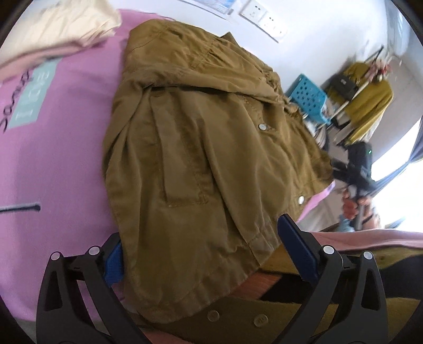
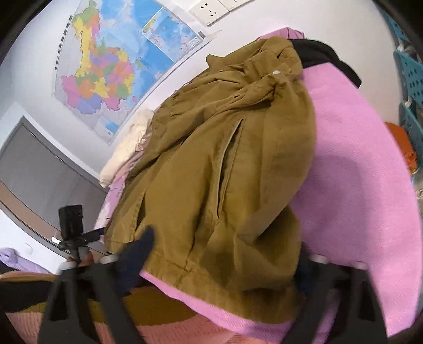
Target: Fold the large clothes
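Observation:
An olive-brown jacket (image 1: 201,164) lies partly folded on a pink blanket (image 1: 58,148); it also shows in the right wrist view (image 2: 224,169) on the same blanket (image 2: 354,164). My left gripper (image 1: 203,251) is open, its blue-padded jaws standing on either side of the jacket's near hem corner. My right gripper (image 2: 224,254) is open too, its jaws astride the jacket's hem at the blanket's near edge; the right jaw is mostly hidden by fabric. The right gripper also shows far off in the left wrist view (image 1: 357,169).
A cream garment (image 1: 68,23) lies at the blanket's far corner. Blue perforated crates (image 1: 309,95) and a rack with a yellow garment (image 1: 367,103) stand beyond the bed. A map (image 2: 113,66) hangs on the wall. A pink-and-olive patterned cloth (image 2: 132,312) lies under the blanket edge.

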Demonstrator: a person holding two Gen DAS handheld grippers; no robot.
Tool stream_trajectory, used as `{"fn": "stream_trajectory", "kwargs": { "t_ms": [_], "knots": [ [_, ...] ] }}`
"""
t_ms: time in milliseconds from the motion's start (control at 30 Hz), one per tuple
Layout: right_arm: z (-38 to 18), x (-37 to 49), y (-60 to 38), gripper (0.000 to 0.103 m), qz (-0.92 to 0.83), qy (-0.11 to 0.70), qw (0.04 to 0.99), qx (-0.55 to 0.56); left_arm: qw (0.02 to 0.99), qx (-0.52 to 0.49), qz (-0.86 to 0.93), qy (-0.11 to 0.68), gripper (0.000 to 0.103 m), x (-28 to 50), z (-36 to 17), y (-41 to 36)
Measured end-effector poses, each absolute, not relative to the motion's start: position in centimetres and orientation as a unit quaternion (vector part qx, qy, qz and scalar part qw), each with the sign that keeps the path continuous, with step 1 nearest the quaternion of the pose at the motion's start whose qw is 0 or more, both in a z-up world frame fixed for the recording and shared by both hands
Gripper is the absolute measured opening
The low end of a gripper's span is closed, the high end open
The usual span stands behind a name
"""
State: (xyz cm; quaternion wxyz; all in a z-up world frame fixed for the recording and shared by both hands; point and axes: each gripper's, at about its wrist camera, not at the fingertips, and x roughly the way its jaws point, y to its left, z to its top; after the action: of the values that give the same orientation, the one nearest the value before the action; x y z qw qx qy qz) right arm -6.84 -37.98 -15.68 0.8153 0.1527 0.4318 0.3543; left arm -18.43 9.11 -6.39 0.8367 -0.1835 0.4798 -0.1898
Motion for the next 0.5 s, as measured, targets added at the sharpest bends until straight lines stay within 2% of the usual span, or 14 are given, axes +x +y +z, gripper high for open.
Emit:
{"fn": "stream_trajectory", "kwargs": {
  "t_ms": [33, 67, 100, 133, 200, 233, 333, 400, 467, 500],
  "knots": [
    [-16.3, -6.4, -38.0, 0.017, 0.352, 0.446, 0.807, 0.162, 0.838, -0.182, -0.187, 0.479, 0.097, -18.4, -6.3, 9.1],
    [-17.0, -6.1, -38.1, 0.018, 0.353, 0.457, 0.797, 0.177, 0.84, -0.182, -0.179, 0.478, 0.092, -18.4, -6.2, 9.1],
    [-17.0, -6.2, -38.2, 0.018, 0.356, 0.451, 0.798, 0.181, 0.842, -0.182, -0.17, 0.478, 0.077, -18.6, -6.1, 9.2],
    [-16.9, -6.4, -38.2, 0.016, 0.358, 0.446, 0.8, 0.182, 0.841, -0.182, -0.158, 0.484, 0.039, -18.5, -6.2, 9.3],
    [-16.0, -7.1, -38.7, 0.014, 0.376, 0.428, 0.797, 0.2, 0.839, -0.196, -0.145, 0.486, 0.023, -18.3, -6.0, 10.1],
    [-15.4, -7.5, -39.1, 0.013, 0.389, 0.415, 0.794, 0.213, 0.843, -0.204, -0.142, 0.476, 0.02, -18.5, -5.5, 10.6],
    [-12.4, -9.9, -40.1, 0.012, 0.423, 0.362, 0.801, 0.222, 0.852, -0.226, -0.147, 0.449, 0.019, -19.0, -4.0, 11.9],
    [-10.8, -11.3, -40.5, 0.012, 0.452, 0.333, 0.796, 0.226, 0.846, -0.248, -0.159, 0.445, 0.024, -19.1, -3.7, 12.7],
    [-10.4, -12.0, -40.6, 0.012, 0.457, 0.33, 0.798, 0.216, 0.831, -0.261, -0.172, 0.461, 0.065, -19.0, -4.6, 13.2],
    [-10.8, -12.0, -40.7, 0.012, 0.448, 0.338, 0.802, 0.206, 0.822, -0.269, -0.181, 0.468, 0.073, -18.9, -5.0, 13.2]
  ]
}}
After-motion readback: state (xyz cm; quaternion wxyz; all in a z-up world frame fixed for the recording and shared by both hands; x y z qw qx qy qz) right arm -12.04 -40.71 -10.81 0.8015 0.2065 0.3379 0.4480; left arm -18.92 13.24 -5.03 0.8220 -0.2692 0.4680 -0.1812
